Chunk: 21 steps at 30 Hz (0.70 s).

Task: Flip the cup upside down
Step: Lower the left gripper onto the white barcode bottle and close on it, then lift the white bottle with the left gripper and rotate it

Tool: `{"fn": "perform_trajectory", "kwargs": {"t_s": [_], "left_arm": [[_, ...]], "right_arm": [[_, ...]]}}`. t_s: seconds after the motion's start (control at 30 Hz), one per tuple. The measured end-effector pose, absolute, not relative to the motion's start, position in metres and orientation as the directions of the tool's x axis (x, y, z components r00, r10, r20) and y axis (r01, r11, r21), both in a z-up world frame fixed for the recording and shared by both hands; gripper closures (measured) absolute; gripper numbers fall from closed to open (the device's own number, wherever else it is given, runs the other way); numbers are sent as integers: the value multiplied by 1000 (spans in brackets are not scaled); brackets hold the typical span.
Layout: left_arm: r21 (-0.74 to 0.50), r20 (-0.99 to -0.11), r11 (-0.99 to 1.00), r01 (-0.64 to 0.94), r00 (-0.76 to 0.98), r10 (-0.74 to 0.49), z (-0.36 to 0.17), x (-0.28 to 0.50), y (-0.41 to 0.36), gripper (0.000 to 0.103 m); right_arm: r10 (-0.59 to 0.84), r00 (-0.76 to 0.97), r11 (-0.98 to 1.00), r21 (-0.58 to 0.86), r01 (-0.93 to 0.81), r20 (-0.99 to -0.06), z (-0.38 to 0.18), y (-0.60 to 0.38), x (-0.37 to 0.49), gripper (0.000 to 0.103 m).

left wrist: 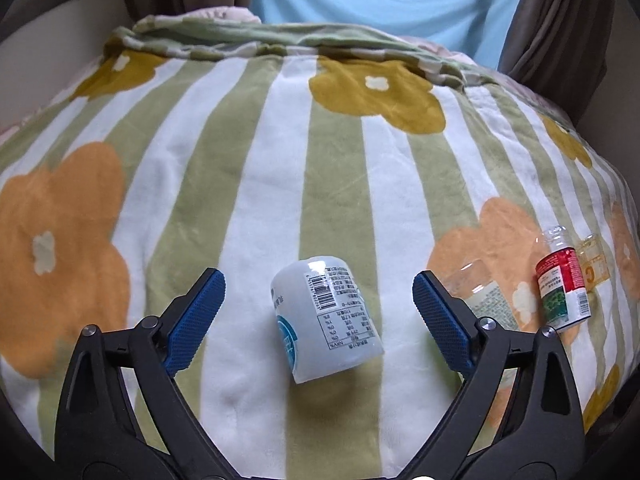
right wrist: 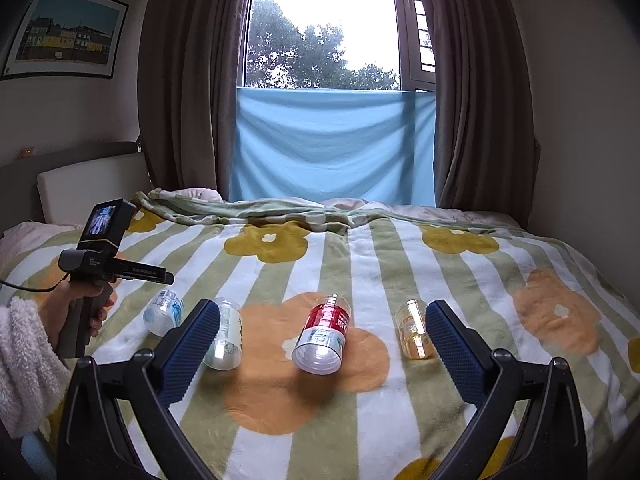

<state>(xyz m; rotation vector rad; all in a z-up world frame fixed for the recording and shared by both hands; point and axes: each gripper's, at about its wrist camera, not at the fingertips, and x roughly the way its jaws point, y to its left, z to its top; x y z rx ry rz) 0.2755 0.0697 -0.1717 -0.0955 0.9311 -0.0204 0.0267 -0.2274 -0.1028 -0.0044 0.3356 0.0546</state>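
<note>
A left claw [left wrist: 319,312] hangs wide open over a white-labelled cup [left wrist: 326,318] lying on its side on a flower-patterned blanket [left wrist: 240,160] spread across a bed. The cup rests between the two blue pads [left wrist: 196,322], touching neither, its rounded end pointing away from the camera and its other end toward it. Which end is the mouth is hard to tell from this angle.

The right claw [right wrist: 322,354] is also open and holds nothing; it hovers above three more cups on their sides: a pale one [right wrist: 226,340] by its left pad, a red-labelled cup [right wrist: 322,338] in the middle and a small amber cup [right wrist: 414,334] near its right pad. In the right wrist view, a hand [right wrist: 76,312] in a fleecy sleeve [right wrist: 24,364] holds the left device beside the white-labelled cup.

The step appears to be the grasp before the flip. To do it well, the left claw should come down squarely across the cup's middle, close only firmly enough to hold the thin wall without crushing it, then lift clear of the soft blanket before turning it mouth down. The blanket gives underfoot, so the cup should be set flat to avoid tipping.
</note>
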Motion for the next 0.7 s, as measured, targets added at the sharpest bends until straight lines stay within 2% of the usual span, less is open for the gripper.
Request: {"fn": "perform_trajectory", "kwargs": {"t_s": [0.2,0.4,0.47,0.7], "left_arm": [[-129,-863,991,-25,495,-100,-210,303,70,9],[-174,-885,984,-30,443,-143,-228,311,72,23],[-184,-893,982,-33,423,-153,-233,313,74,35],[-200,-894,979,-31,415,-170,-235,313,77,36]], "right_arm": [[56,923,997,-20,-69,-380,-120,-224,42,0],[72,904,995,-31,-94,-422,-137,-219,58,0],[79,899,994,-30,-102,-432,-141,-217,62,0],[96,899,992,-31,-121,-426,-143,-213,67,0]]}}
